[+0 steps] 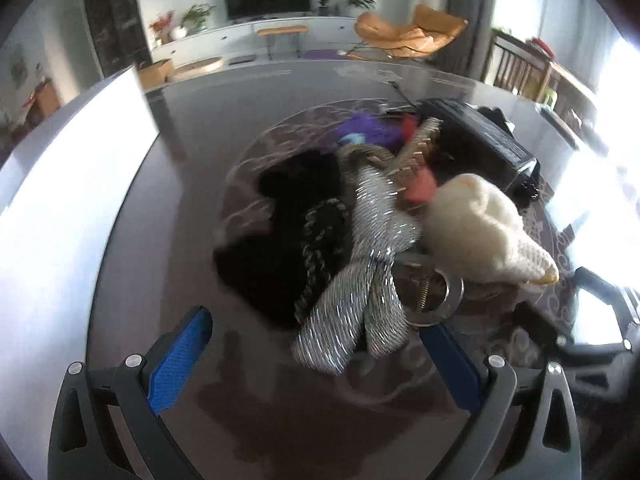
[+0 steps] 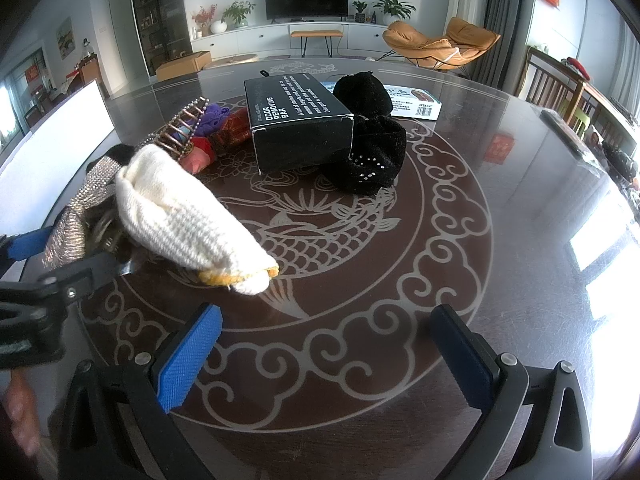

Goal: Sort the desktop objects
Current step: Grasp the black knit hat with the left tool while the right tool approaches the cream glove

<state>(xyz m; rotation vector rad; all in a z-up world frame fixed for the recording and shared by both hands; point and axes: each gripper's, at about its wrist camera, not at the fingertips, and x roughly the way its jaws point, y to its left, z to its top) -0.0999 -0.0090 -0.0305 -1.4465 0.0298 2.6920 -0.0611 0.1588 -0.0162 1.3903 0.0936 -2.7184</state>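
Clutter sits heaped on the dark patterned table (image 2: pixel 460 240): a cream knitted sock (image 2: pixel 180 216) with a yellow toe, a silver striped fabric (image 1: pixel 360 280), a black box (image 2: pixel 296 124) and black knitwear (image 2: pixel 372 152). The left gripper (image 1: pixel 316 364) and right gripper (image 2: pixel 324 356) both stand spread wide, holding nothing.

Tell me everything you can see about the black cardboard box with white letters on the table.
The black cardboard box is rectangular, matte, with white print reading "ODOR REMOVING BAR" and smaller lines on its top face. It looks closed and lies flat on the dark patterned table, its short end facing the right wrist camera. A black knitted fabric item with small studs rests against its right side, and red and purple cloth pieces lie close at its left. Neither gripper touches it.
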